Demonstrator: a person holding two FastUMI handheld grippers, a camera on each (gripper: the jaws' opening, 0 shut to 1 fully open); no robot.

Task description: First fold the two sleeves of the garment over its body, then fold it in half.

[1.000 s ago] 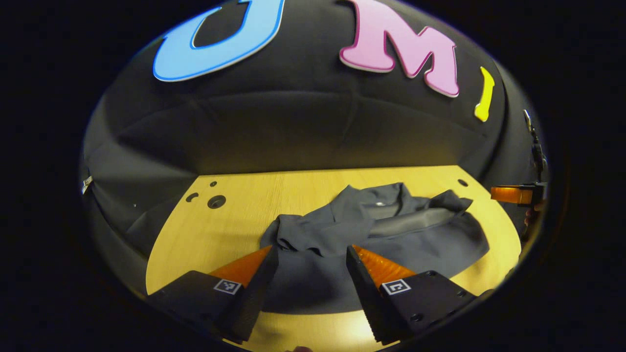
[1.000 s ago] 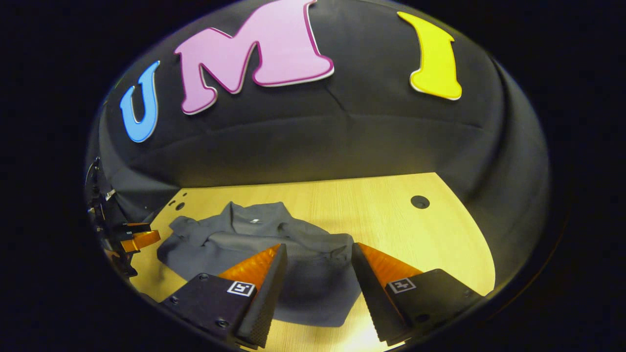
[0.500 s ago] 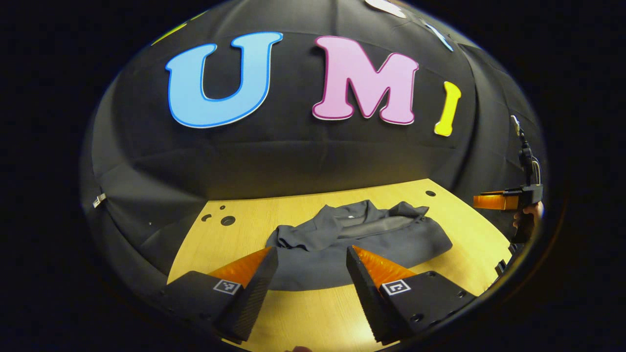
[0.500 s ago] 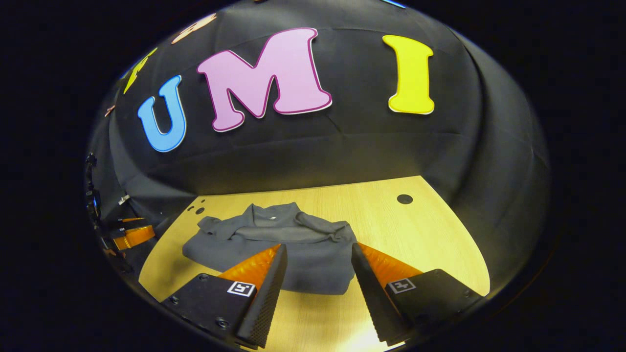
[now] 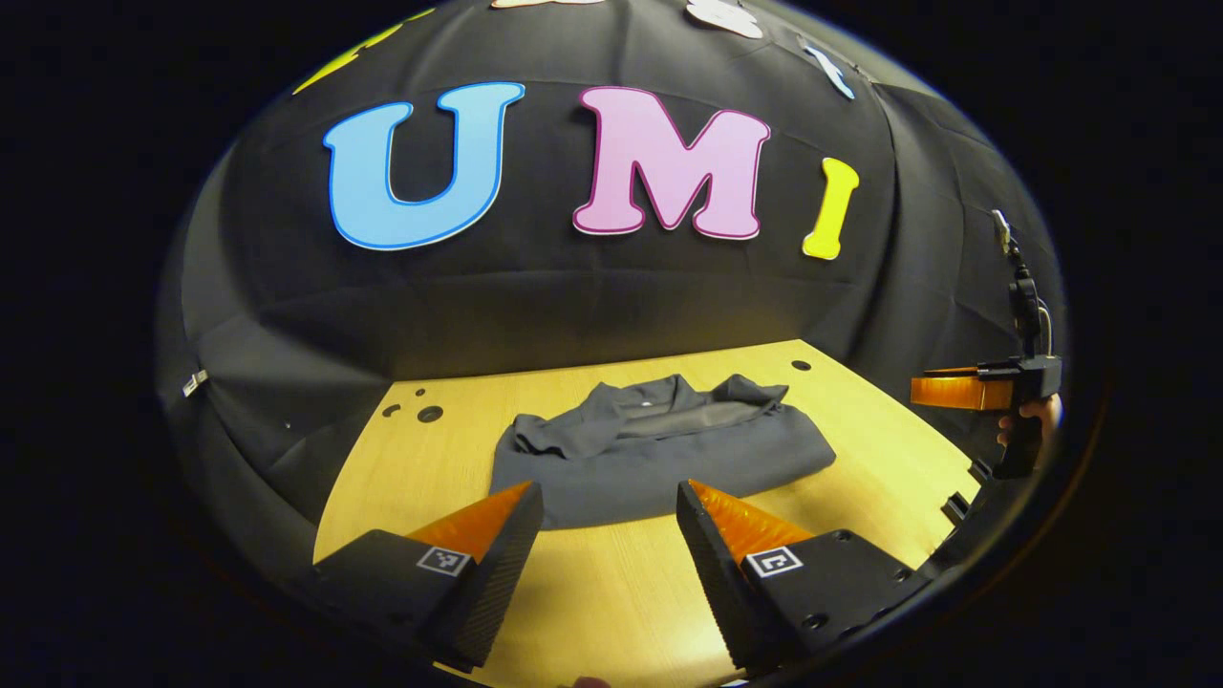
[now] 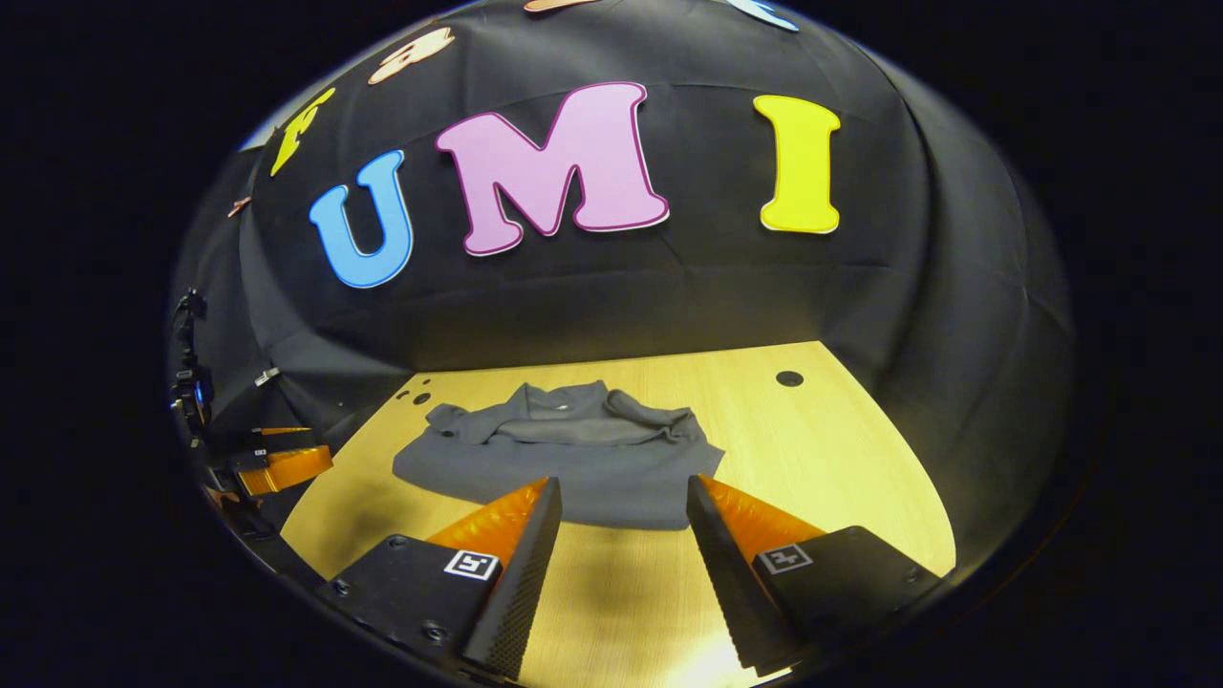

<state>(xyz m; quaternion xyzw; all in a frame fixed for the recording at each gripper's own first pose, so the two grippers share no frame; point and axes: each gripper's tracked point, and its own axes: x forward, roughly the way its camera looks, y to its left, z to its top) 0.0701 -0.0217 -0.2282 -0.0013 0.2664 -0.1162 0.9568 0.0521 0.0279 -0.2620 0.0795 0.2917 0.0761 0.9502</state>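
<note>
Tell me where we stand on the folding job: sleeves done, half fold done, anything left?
The grey garment lies on the wooden table as a compact bundle, sleeves tucked over the body and what looks like the half fold made, collar on top. Nothing is in hand: the left gripper and right gripper are open, short of the cloth. The top layer looks rumpled, so at most some smoothing remains.

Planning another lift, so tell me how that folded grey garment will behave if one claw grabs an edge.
The garment will probably flop and drape: its collar end lies bunched in soft wrinkles. Lifted by one edge, the fold would likely fall open, since nothing pins the layers. It should slide easily if pushed, as the wooden table looks smooth.
</note>
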